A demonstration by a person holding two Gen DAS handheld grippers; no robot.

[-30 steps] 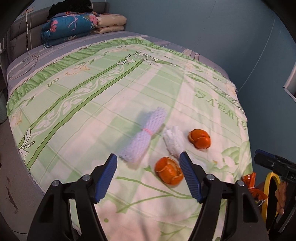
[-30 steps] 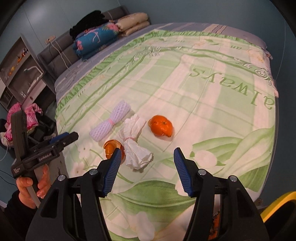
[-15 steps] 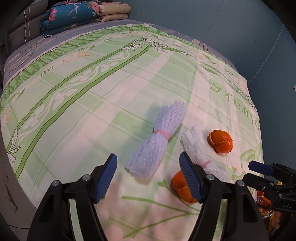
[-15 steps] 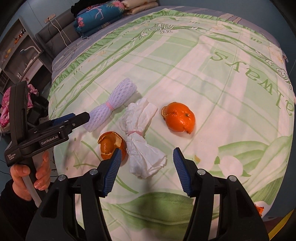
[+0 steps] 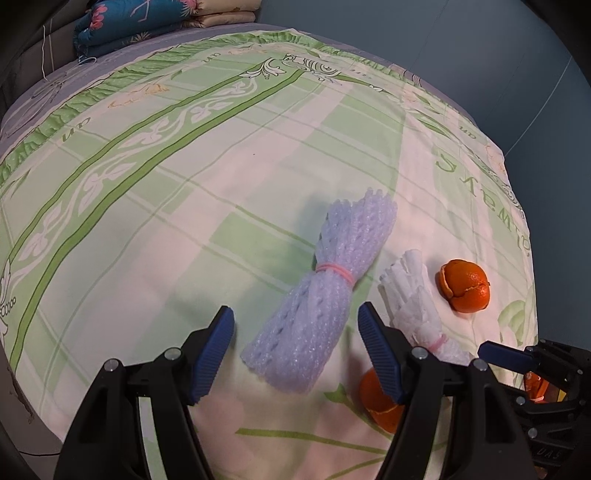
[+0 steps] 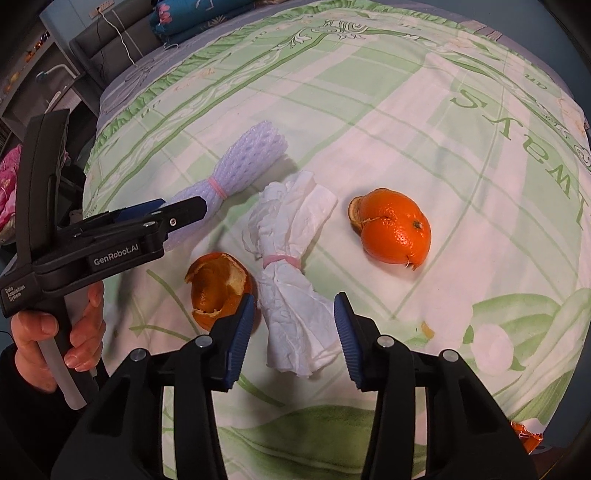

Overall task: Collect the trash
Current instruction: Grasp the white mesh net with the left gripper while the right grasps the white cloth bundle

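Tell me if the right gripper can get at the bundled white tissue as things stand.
Probably yes. The right gripper hangs just above the white tissue bundle, jaws open astride its near end and just been closing. Nothing covers it; the orange peel cup crowds the left jaw.

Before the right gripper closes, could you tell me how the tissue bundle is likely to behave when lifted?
The tissue bundle looks crumpled and thin, so probably very light and easily squashed. A pink band cinches its middle, so it should lift as one piece, ends likely drooping.

My view takes in a bed with green-patterned sheet, folded quilts at its head, blue wall behind, shelving alongside.
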